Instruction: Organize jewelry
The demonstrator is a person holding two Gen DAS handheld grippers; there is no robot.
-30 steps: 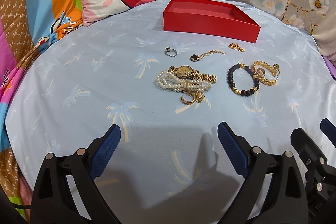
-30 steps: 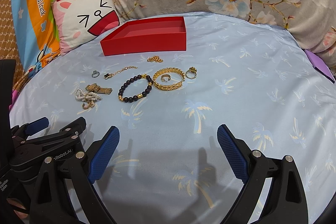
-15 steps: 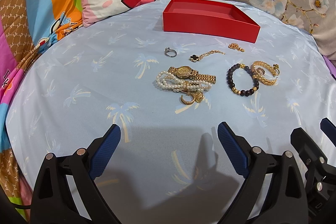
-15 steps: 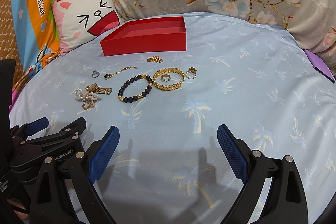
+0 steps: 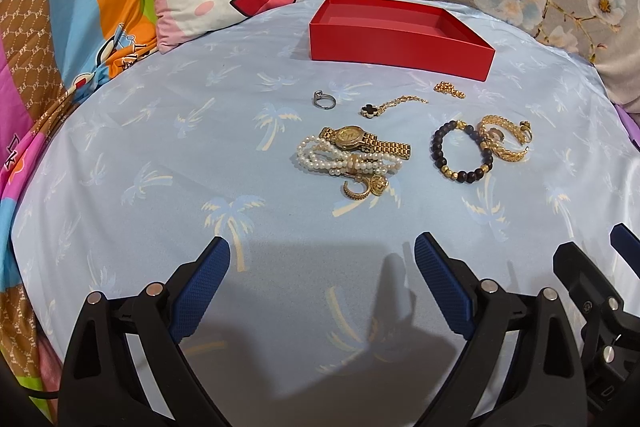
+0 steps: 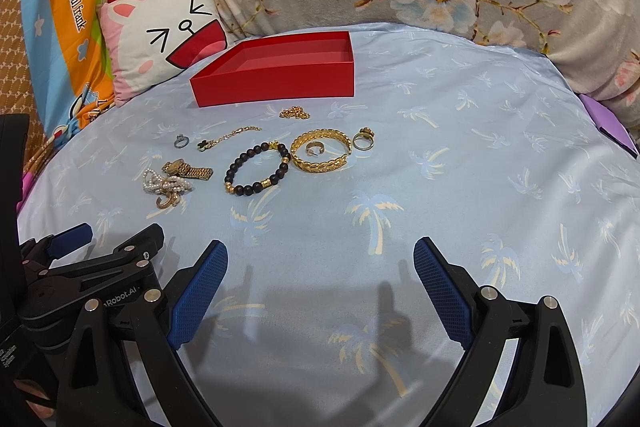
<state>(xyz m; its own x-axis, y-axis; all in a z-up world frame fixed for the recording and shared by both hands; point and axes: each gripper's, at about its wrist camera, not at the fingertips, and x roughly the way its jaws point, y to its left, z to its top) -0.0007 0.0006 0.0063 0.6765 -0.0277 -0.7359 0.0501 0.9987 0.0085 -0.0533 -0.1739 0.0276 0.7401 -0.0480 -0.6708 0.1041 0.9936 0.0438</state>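
Blue bedsheet (image 5: pixel 160 155) holds gold watch (image 5: pixel 366 143) lying crosswise; both grippers' jaws spread.

A bed under a pale blue palm-print sheet (image 5: pixel 160 155) carries a red box (image 5: pixel 396 49) at the far side; nearer lie a silver ring (image 5: pixel 323 100), gold watch (image 5: pixel 366 142), pearl bracelet (image 5: pixel 340 163), dark bead bracelet (image 5: pixel 460 155) and gold bangle (image 6: pixel 320 151).

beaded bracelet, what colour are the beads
Mostly dark, near-black beads with a few gold ones on the beaded bracelet; clearest in the right wrist view.
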